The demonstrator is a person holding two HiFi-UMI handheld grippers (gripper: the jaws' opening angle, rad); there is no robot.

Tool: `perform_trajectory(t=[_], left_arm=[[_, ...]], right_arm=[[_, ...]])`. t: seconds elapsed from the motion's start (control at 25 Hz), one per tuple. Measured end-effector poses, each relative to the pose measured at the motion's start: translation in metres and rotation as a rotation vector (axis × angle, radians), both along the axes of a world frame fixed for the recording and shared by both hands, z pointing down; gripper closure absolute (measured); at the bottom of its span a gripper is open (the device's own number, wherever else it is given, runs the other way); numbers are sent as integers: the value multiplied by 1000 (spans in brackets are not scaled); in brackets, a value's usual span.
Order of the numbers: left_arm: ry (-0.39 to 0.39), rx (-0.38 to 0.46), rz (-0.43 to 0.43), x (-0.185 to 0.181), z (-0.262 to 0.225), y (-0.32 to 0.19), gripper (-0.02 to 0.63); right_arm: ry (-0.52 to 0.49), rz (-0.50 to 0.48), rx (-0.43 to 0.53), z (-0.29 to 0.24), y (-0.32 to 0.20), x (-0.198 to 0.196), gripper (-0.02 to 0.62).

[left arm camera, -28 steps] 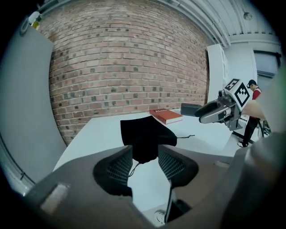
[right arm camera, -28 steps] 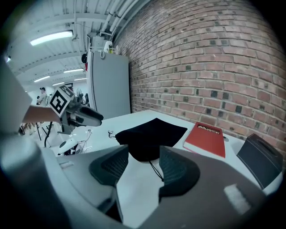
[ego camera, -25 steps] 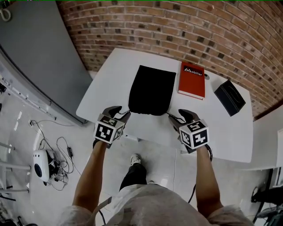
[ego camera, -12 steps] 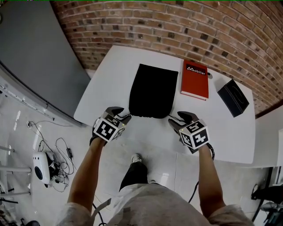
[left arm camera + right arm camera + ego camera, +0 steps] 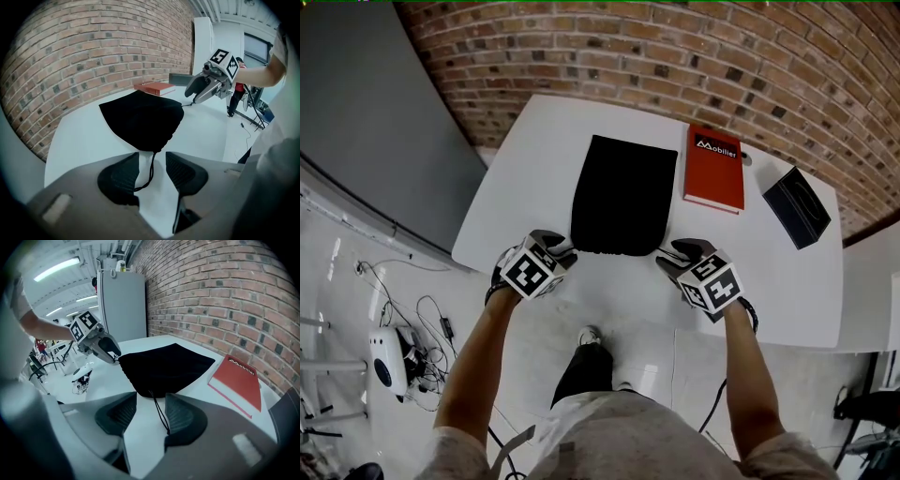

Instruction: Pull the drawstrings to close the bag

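A black drawstring bag (image 5: 622,195) lies flat in the middle of the white table (image 5: 534,178), its mouth toward the near edge. My left gripper (image 5: 562,250) sits at the mouth's left corner. In the left gripper view its jaws (image 5: 152,158) stand apart with the left drawstring (image 5: 151,172) running loose between them. My right gripper (image 5: 668,255) sits at the right corner. Its jaws (image 5: 151,400) are closing, with the right drawstring (image 5: 161,414) lying between them, and a gap still shows beside the cord. The bag (image 5: 166,365) fills the space ahead.
A red book (image 5: 713,169) lies right of the bag, and a dark box (image 5: 797,206) sits farther right. A brick wall runs behind the table. Cables and a white device (image 5: 386,356) lie on the floor at the left.
Both grippers have moved forward and slightly inward, up to the bag's near corners. The bag has not moved.
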State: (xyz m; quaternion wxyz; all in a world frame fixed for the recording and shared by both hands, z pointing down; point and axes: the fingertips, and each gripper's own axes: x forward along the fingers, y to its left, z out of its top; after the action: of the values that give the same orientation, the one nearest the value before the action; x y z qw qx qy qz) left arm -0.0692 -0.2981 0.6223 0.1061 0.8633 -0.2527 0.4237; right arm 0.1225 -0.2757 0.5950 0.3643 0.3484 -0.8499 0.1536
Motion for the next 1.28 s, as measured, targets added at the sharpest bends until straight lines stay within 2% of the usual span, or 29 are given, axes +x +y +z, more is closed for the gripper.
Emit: perform_trajectory(t=[0.64,0.72,1.04,1.28], left_arm=[[-73,-83,159,8,18,-1,423],[-86,-89,171,9,20,-1,454],[-91,-130,183,12,19,1,483],[-64,-165,174,13,24,7,515]], right_arm=[[78,-71,-86,34,-12,-3,449],[84,-75,-98,37,-11,-4,449],[94,-71,-131,44,-11,-2,480],[91,-72,-136,45,-9,-4,499]])
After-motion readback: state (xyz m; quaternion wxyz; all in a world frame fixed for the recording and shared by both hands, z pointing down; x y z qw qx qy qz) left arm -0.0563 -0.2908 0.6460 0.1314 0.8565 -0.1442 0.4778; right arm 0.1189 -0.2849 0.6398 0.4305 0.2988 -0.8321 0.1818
